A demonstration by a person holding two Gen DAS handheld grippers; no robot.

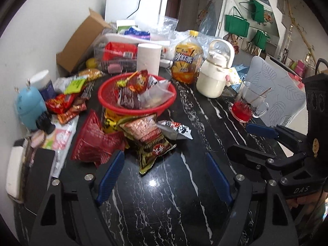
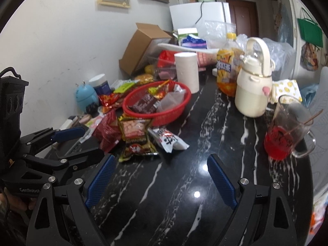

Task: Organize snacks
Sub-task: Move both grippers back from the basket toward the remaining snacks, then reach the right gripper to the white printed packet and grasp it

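A red mesh basket (image 1: 170,102) (image 2: 178,110) holds several snack packets on the black marble table. In front of it lie loose snacks: a brown and yellow packet (image 1: 149,141) (image 2: 136,139), red packets (image 1: 92,141) (image 2: 107,130) and a white packet (image 1: 176,130) (image 2: 169,140). More red and green snacks (image 1: 65,100) lie left of the basket. My left gripper (image 1: 164,174) is open and empty, just short of the brown packet. My right gripper (image 2: 162,180) is open and empty over bare table. Each gripper shows at the edge of the other's view.
A glass mug with red drink (image 1: 249,104) (image 2: 287,133) stands at right. A cream kettle-shaped bottle (image 1: 213,75) (image 2: 254,88), an orange drink bottle (image 1: 186,61) (image 2: 227,67), a paper roll (image 1: 148,58) (image 2: 186,70) and a cardboard box (image 1: 82,41) (image 2: 141,47) stand behind the basket. A blue figure (image 1: 28,106) (image 2: 85,96) stands by the wall.
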